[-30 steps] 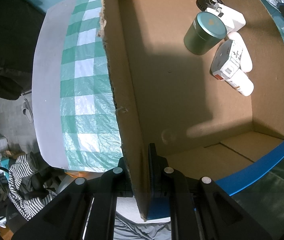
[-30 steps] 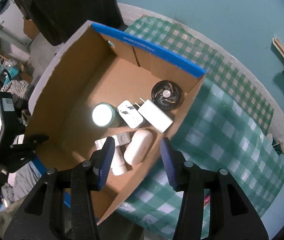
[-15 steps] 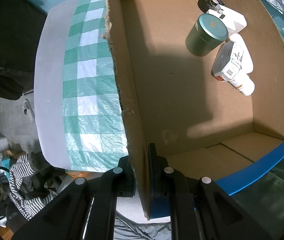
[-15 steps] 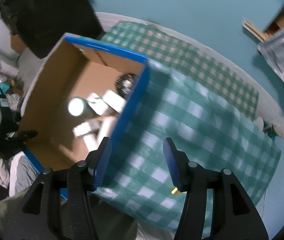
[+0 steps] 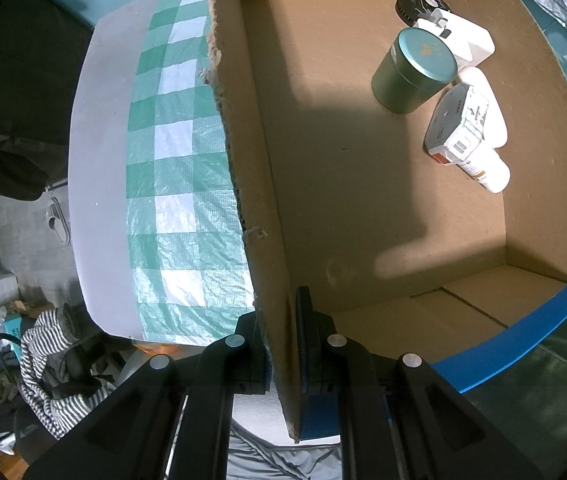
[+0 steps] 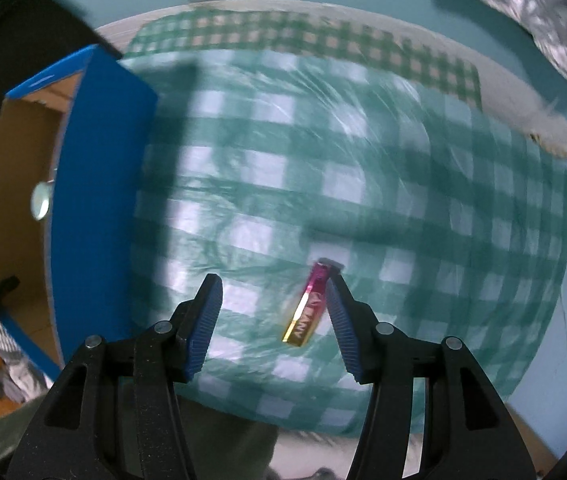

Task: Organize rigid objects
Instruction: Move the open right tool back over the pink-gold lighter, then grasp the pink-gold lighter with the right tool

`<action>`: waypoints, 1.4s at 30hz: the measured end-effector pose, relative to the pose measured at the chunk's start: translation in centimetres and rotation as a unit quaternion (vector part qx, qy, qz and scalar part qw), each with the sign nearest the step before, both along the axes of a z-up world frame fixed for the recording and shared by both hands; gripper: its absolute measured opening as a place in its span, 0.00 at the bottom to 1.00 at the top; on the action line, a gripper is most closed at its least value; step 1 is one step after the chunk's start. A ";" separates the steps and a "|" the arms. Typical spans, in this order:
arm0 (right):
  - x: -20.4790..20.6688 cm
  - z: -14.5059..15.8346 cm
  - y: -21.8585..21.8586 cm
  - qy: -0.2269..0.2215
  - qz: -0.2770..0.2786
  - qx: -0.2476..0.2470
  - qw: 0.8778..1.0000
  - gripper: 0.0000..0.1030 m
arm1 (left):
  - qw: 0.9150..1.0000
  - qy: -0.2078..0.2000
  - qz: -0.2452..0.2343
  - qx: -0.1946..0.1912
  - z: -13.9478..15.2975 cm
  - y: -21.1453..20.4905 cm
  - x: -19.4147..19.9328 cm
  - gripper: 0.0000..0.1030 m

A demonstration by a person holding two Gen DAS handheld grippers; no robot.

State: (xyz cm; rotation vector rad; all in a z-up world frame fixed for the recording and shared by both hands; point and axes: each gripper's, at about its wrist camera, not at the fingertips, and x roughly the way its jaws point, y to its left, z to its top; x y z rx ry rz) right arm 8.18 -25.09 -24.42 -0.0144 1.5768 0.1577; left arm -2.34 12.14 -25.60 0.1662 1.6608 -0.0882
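My left gripper point(image 5: 281, 344) is shut on the near wall of the cardboard box point(image 5: 251, 152). Inside the box lie a green tin point(image 5: 413, 70), a white charger point(image 5: 465, 40), a black round item point(image 5: 417, 2), a white carton point(image 5: 459, 128) and a white bottle point(image 5: 487, 170). My right gripper point(image 6: 273, 300) is open above the checked cloth. A pink and gold lighter-like stick point(image 6: 309, 306) lies on the cloth between its fingers, close to the right fingertip point(image 6: 333, 284). The box's blue outer wall point(image 6: 91, 200) stands to the left.
The green checked tablecloth point(image 6: 403, 184) covers a round table with a white rim point(image 5: 99, 160). A silver foil bag point(image 6: 523, 8) lies beyond the table. Striped clothing point(image 5: 47, 360) and clutter sit on the floor at lower left.
My right gripper has swung from above the box to the right over the cloth, and the pink and gold stick has come between its fingers. The left gripper still clamps the box wall.
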 end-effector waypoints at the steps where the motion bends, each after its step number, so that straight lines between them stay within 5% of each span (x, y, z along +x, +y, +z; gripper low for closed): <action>1: 0.1 -0.4 -0.2 0.003 -0.005 0.000 1.000 0.53 | 1.000 0.000 0.000 -0.001 0.0 0.0 0.0 0.10; 17: -0.9 -7.0 -2.2 0.064 -0.069 -0.006 0.996 0.52 | 1.000 0.004 0.004 -0.001 -0.1 0.4 -0.3 0.10; 21: -1.1 -7.7 -2.2 0.064 -0.073 -0.005 0.995 0.45 | 1.000 0.006 0.001 -0.002 -0.2 0.6 -0.4 0.10; 25: -1.2 -7.7 -2.3 0.055 -0.079 -0.013 0.995 0.43 | 1.000 0.008 0.000 -0.001 -0.3 0.6 -0.4 0.10; 30: -2.5 -7.9 -1.8 0.042 -0.075 -0.051 0.995 0.23 | 1.000 0.007 0.000 -0.002 -0.3 0.6 -0.3 0.10; 42: -4.2 -7.0 -2.7 0.036 -0.064 -0.025 0.997 0.22 | 1.000 0.006 0.000 -0.001 -0.4 0.7 -0.3 0.10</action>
